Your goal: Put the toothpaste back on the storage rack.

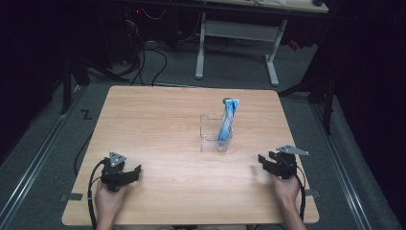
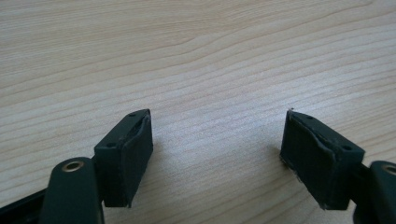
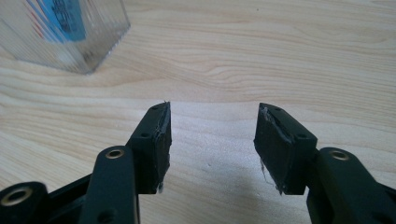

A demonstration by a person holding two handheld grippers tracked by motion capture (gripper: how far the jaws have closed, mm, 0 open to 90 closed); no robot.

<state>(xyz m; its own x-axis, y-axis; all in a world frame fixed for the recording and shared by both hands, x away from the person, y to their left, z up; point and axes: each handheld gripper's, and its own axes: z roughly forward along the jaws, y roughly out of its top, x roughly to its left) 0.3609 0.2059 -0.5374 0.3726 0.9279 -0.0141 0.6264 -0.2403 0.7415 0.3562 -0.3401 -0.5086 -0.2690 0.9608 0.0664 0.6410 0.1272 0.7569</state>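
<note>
A clear plastic holder (image 1: pixel 210 136) stands near the middle of the wooden table (image 1: pixel 158 120), with a blue and white tube (image 1: pixel 226 122) leaning upright in it. In the right gripper view the holder (image 3: pixel 60 37) is at the top left, and the blue tube (image 3: pixel 65 16) shows through its wall. My left gripper (image 1: pixel 136 172) rests low at the front left of the table, jaws open over bare wood (image 2: pixel 217 135). My right gripper (image 1: pixel 264 160) is at the front right, jaws open and nothing between them (image 3: pixel 212 140), a short way from the holder.
Beyond the table's far edge stands a white-legged desk (image 1: pixel 237 36) with cables (image 1: pixel 143 57) on the dark floor. Metal rails (image 1: pixel 43 148) run along both sides of the table. Bare wood lies between the two grippers.
</note>
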